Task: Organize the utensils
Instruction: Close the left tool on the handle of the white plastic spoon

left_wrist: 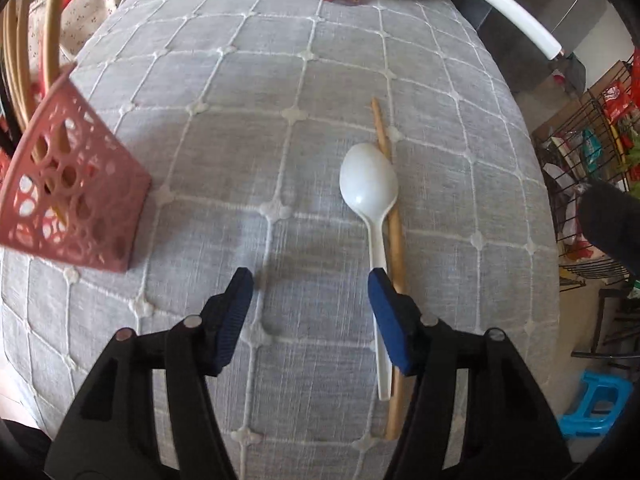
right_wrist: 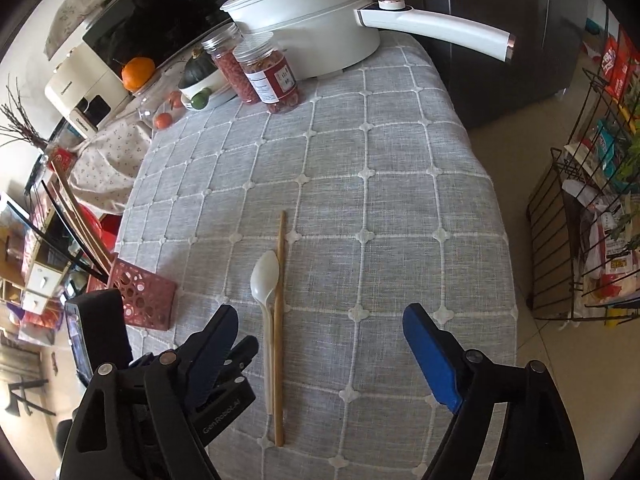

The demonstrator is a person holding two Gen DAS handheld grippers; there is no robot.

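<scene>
A white plastic spoon [left_wrist: 370, 184] lies on the grey checked tablecloth, bowl facing away, beside a wooden chopstick [left_wrist: 394, 240]. My left gripper [left_wrist: 310, 284] is open and empty just above the cloth; its right finger sits over the spoon handle. A pink perforated utensil basket [left_wrist: 76, 196] holding several chopsticks stands at the left. In the right wrist view the spoon [right_wrist: 265, 280] and chopstick [right_wrist: 279, 320] lie between my open, empty right gripper's [right_wrist: 320, 320] fingers, nearer the left one. The basket [right_wrist: 144, 300] is at the left, and the left gripper [right_wrist: 224, 376] shows below it.
A white pot with a long handle [right_wrist: 312, 20], two jars of red food [right_wrist: 268, 76] and fruit stand at the table's far end. A wire rack of packets [right_wrist: 592, 200] stands on the floor to the right. A blue stool [left_wrist: 596, 404] is below the table edge.
</scene>
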